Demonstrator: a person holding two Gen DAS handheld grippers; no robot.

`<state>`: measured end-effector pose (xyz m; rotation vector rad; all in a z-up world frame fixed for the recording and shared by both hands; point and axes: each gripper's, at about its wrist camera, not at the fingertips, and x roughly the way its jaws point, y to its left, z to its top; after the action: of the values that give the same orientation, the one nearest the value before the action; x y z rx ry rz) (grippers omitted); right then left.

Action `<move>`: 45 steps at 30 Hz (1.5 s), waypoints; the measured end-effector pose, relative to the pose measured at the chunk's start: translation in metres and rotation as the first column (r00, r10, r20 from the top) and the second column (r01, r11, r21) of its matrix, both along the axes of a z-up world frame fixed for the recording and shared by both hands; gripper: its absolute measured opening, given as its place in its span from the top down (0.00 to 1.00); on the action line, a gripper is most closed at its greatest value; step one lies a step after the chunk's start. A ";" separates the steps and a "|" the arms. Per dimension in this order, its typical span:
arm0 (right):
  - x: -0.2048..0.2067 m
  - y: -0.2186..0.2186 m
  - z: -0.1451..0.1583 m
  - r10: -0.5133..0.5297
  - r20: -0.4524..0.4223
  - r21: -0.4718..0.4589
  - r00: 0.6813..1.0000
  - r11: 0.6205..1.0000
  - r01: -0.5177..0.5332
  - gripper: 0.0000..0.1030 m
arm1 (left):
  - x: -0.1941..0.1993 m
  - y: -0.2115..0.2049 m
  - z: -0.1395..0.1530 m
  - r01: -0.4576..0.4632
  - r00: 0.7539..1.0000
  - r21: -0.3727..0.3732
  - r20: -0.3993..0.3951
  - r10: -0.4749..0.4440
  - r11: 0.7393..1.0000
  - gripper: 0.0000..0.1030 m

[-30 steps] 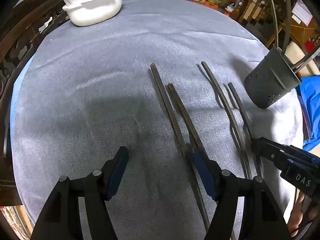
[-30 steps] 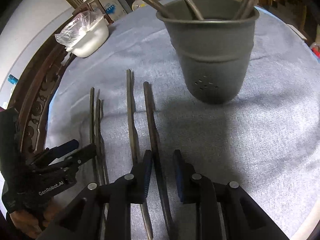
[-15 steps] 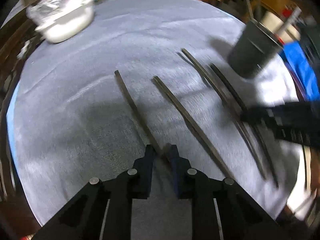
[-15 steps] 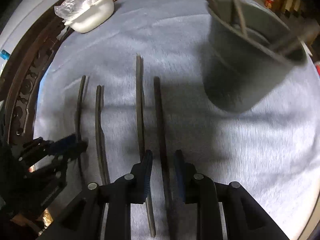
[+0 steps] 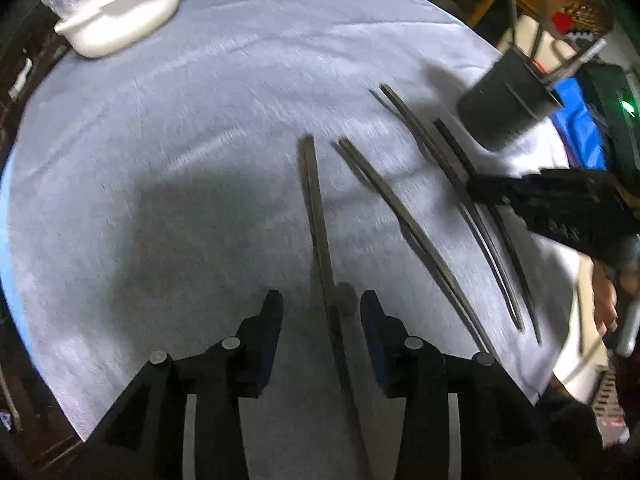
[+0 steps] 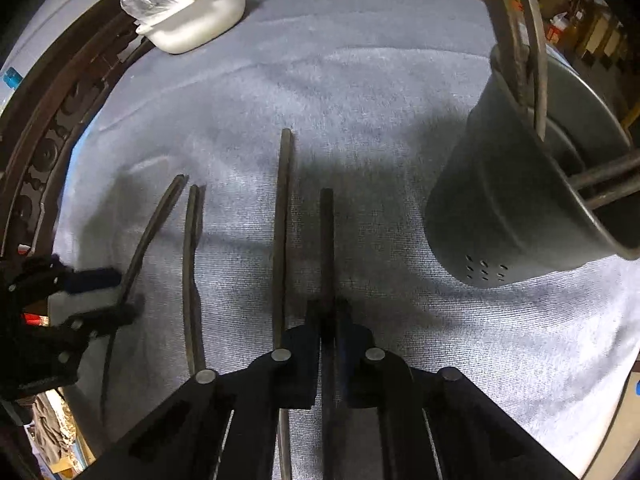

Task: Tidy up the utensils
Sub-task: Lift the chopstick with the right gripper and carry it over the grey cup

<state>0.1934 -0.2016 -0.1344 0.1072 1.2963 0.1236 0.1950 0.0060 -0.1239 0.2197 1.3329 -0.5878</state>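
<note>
Four utensils are lying on the table [image 6: 380, 92] beside the holder [image 6: 516, 208], the right gripper [image 6: 329, 320] closing its fingers on the rightmost [image 6: 327, 236] while the left gripper [image 5: 320, 312], having just reopened, is straddling the leftmost [image 5: 316, 216] ungripped, so either thin handle is risking slipping.

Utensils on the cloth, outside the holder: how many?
4, side by side. Far-left utensil lies between the left gripper's open jaws. Second and third lie free. The fourth is clamped in the right gripper, nearest the holder.
</note>
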 end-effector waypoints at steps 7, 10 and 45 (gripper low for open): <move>-0.019 -0.015 0.021 0.002 0.095 0.056 0.995 0.998 -0.008 0.93 | 0.004 -0.016 -0.003 -0.039 0.998 0.068 0.057 0.035 0.997 0.93; -0.033 -0.025 0.035 -0.009 0.140 0.098 0.990 0.995 -0.005 0.93 | 0.005 -0.010 -0.002 -0.077 0.995 0.050 0.062 0.074 0.996 0.94; -0.119 -0.124 0.213 -0.313 0.872 0.279 0.376 0.949 0.144 0.93 | -0.036 -0.106 0.228 0.009 0.592 -0.661 0.608 0.529 0.750 0.94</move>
<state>0.0744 -0.3254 0.0786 0.3125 0.1138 0.0232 0.1588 -0.0998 0.1038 -0.2693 0.2513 -0.5252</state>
